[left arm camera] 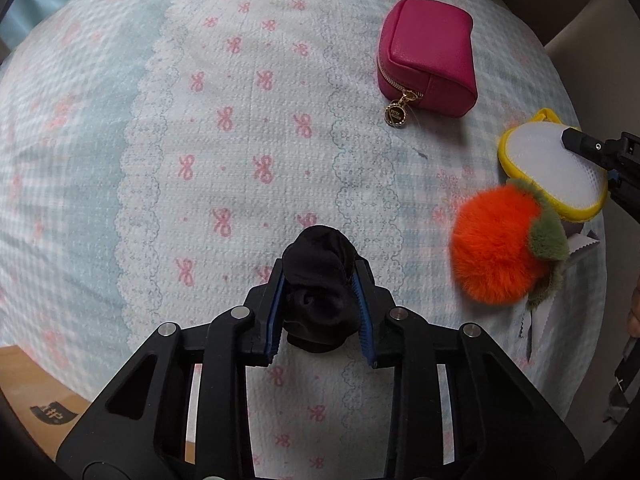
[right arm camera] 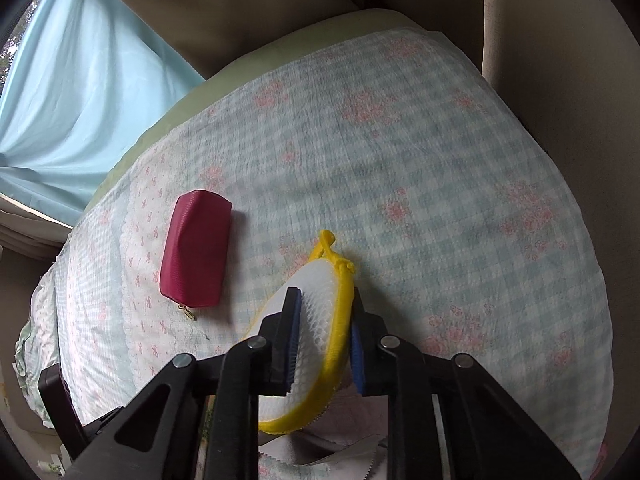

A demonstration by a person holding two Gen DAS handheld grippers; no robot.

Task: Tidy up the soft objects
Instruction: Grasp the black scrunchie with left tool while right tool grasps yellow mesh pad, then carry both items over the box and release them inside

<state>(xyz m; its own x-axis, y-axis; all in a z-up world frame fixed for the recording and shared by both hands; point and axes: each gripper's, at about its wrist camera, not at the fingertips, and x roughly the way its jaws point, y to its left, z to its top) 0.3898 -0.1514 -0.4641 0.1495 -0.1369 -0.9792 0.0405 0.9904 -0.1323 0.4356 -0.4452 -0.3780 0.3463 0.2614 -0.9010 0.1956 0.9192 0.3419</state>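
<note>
- Jaws of the left gripper (left arm camera: pixel 323 280) are seen clenched on a bundled black sock (left arm camera: pixel 320 280), which is pressed between the blue pads low on the bed cover (left arm camera: pixel 200 120); the sock's underside is hidden by the jaws.
- A printed brown surface (left arm camera: pixel 48 404) is cut off at the lower left edge of the left wrist view and cannot be identified.
- A magenta zip pouch (left arm camera: pixel 430 54) is seen lying on the cover, well apart from the sock, its gold pull facing the camera.
- An orange furry pompom (left arm camera: pixel 496 244) with green leaves is seen right of the sock, just beside a yellow-rimmed mesh pad (right arm camera: pixel 324 308).
- A grey pinked-edge cloth (left arm camera: pixel 536 324) is mostly hidden under the pompom and the pad.
- Jaws of the right gripper (right arm camera: pixel 324 312) are seen clamped across the mesh pad, which is tilted on edge; its lower rim is hidden behind the left finger.
- A pale blue curtain (right arm camera: pixel 92 92) is cut off at the upper left of the right wrist view.
</note>
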